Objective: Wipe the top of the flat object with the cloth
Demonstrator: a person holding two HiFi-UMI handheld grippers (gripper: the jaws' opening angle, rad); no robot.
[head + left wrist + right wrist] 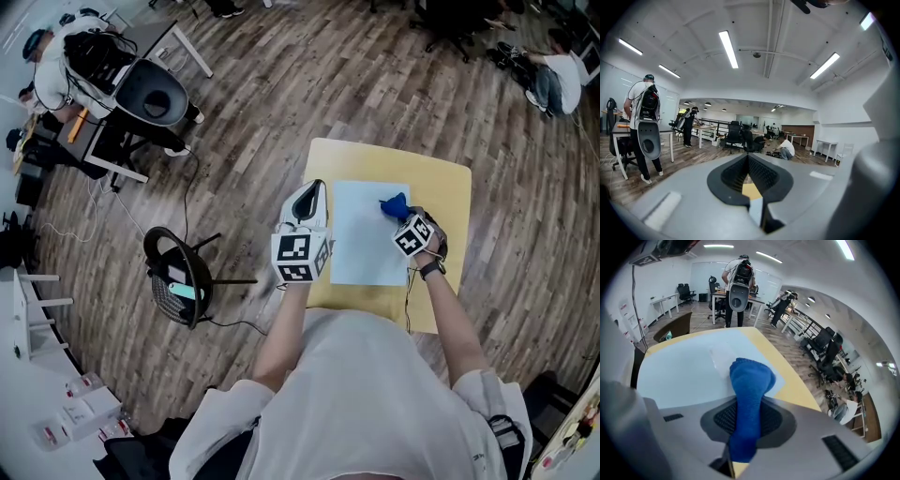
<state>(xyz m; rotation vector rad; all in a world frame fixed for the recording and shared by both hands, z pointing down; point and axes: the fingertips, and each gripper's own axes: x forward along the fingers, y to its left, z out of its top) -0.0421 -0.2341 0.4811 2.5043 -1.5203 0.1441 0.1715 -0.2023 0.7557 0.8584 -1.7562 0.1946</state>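
The head view looks steeply down from above the person onto the bench. The left gripper view rides close behind the left tool and faces level across the room. The right gripper view rides close behind the right tool, angled down over the bench ahead. It shares the sheet and cloth with the head view.

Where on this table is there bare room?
Bare yellow table runs along the far edge beyond the flat sheet. The sheet's middle and near half are bare too. Crowded: its far right corner, with the cloth and right gripper; the left gripper sits over its left edge.
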